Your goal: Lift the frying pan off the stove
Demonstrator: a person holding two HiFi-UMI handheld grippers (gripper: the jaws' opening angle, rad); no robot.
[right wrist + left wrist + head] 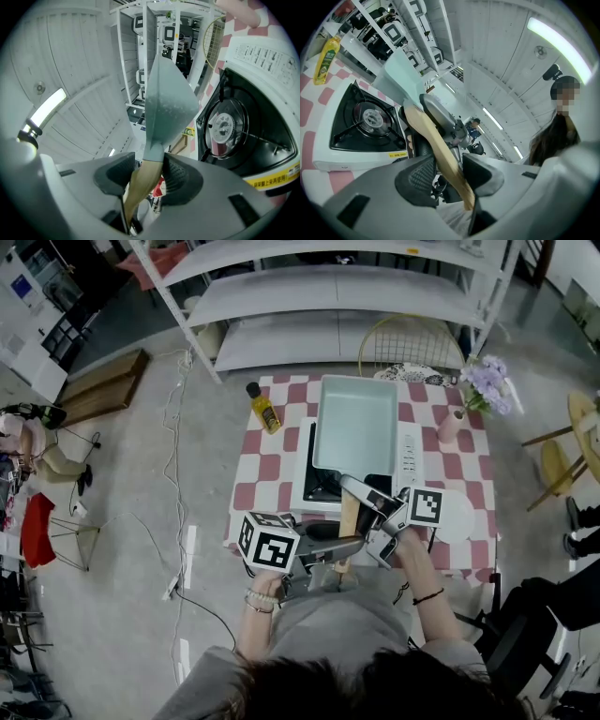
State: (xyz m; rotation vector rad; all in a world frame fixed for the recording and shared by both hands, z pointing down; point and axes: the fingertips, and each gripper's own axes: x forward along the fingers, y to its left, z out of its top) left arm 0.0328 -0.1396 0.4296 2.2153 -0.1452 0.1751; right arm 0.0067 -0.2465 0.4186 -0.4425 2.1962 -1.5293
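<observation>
- I am clamping both tools on the pale wooden handle [440, 150] of the mint-green square frying pan [356, 423].
- Left gripper [449, 173]: jaws partly open, both ribbed pads pressing on the handle near its free end.
- Right gripper [140, 176]: jaws at a similar width, gripping the same handle further up, just behind the grey neck where it meets the pan.
- The pan is hanging over the white tabletop gas stove [410, 451] on the red-and-white checked table [272, 465]. Both gripper views are showing the black burner [370, 117] uncovered, so I am judging the pan to be clear of the grate.
- Doing the lift well: I am thinking both hands should rise together at the same pace. The forward grip would be carrying the weight and the rear grip stopping the pan from rolling. The pan should be travelling straight up, with no drag across the grate prongs.
- Orientation: the open side is facing up and the pan is looking roughly level. Its long axis is running from the handle end near my body out towards the white shelving, with the pan body on the far end.
</observation>
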